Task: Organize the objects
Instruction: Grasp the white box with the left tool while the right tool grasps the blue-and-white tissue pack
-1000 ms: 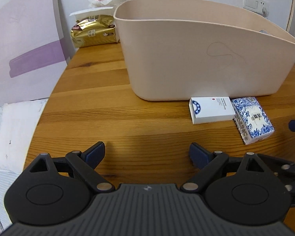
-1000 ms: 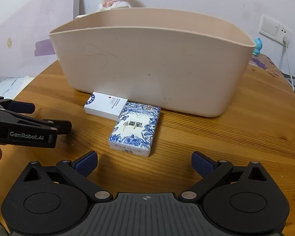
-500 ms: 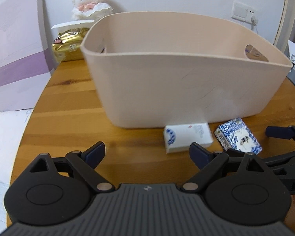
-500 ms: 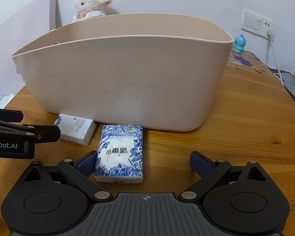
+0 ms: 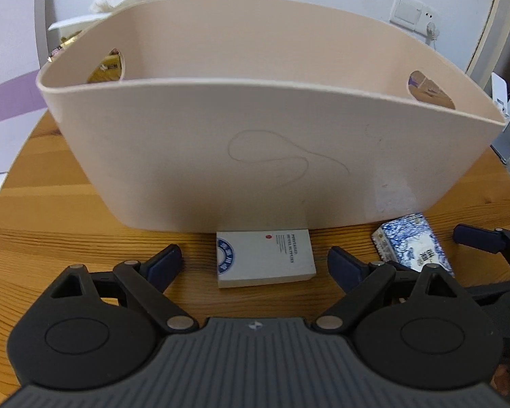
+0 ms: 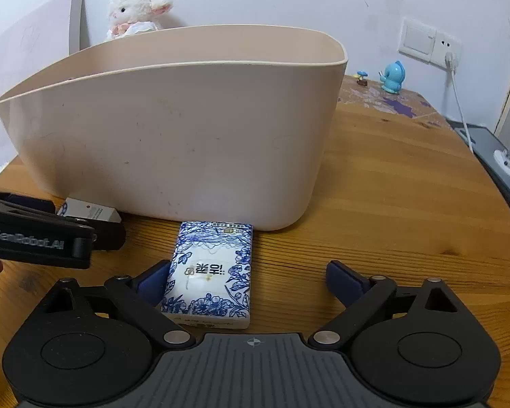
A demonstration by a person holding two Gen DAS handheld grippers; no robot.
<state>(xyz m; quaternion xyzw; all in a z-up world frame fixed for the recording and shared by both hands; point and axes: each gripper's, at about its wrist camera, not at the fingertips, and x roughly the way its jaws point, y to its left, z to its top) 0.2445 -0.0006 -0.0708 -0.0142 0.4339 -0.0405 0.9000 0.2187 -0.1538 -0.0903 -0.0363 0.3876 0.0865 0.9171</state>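
The left gripper [image 5: 254, 265] is spread wide, with nothing in it. The white box [image 5: 265, 259] lies flat on the wooden table [image 5: 68, 210], right between its two fingers and close against the near wall of the big beige tub [image 5: 255, 156]. The box looks light and stiff, like thin card, so it could be pinched gently across its short sides without squashing it.

To the right lies the blue and white tissue pack [image 6: 211, 273], also touching the near foot of the tub. It looks soft and light and would squish if squeezed hard. Its wrapper may be a bit slippery. A hold across its long sides seems best. The right gripper [image 6: 244, 280] is spread wide too, and its left finger [image 6: 151, 280] is just beside the pack's left edge.

Half a second ago both grippers were farther back. Now the box sits between the left fingers, and the pack sits deeper between the right ones.
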